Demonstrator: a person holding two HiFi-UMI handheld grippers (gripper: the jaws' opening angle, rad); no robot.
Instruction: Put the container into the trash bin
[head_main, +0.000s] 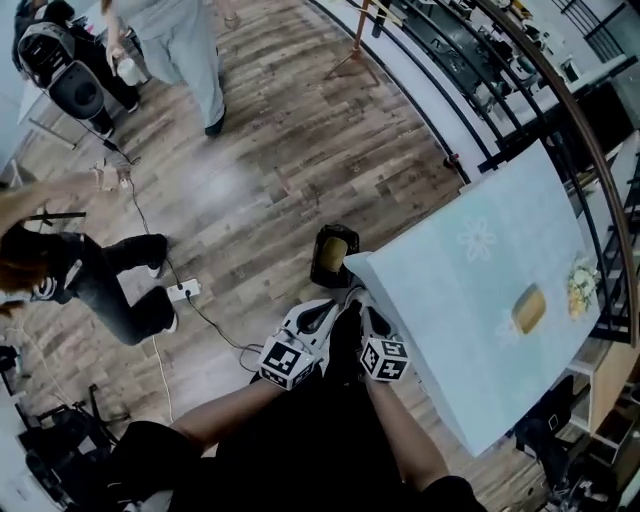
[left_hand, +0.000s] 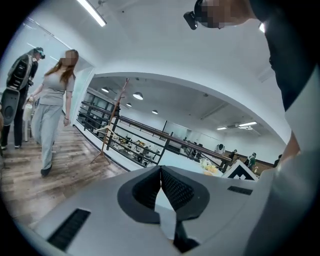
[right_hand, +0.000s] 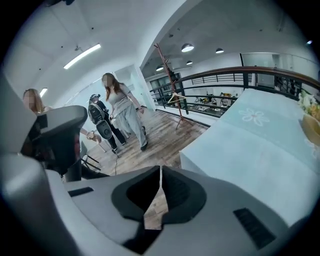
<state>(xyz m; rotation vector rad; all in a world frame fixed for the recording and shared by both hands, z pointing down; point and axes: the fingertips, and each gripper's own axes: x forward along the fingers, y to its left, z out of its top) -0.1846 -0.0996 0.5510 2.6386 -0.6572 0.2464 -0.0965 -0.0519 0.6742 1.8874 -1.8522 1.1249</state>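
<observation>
A black trash bin (head_main: 333, 257) stands on the wooden floor at the near corner of the table (head_main: 470, 300). Something yellowish (head_main: 335, 250) lies inside the bin; it looks like the container. Both grippers hover side by side just below the bin in the head view, tips toward it. The left gripper (head_main: 328, 308) (left_hand: 160, 170) has its jaws together with nothing between them. The right gripper (head_main: 356, 295) (right_hand: 160, 170) is shut and empty too, next to the table's corner (right_hand: 187, 155).
The table carries a light blue cloth, a tan block (head_main: 529, 308) and flowers (head_main: 580, 285). A railing (head_main: 560, 90) runs behind it. One person (head_main: 190, 50) walks at the far end of the floor, another (head_main: 90, 280) crouches at left. A power strip (head_main: 183, 291) and cable lie on the floor.
</observation>
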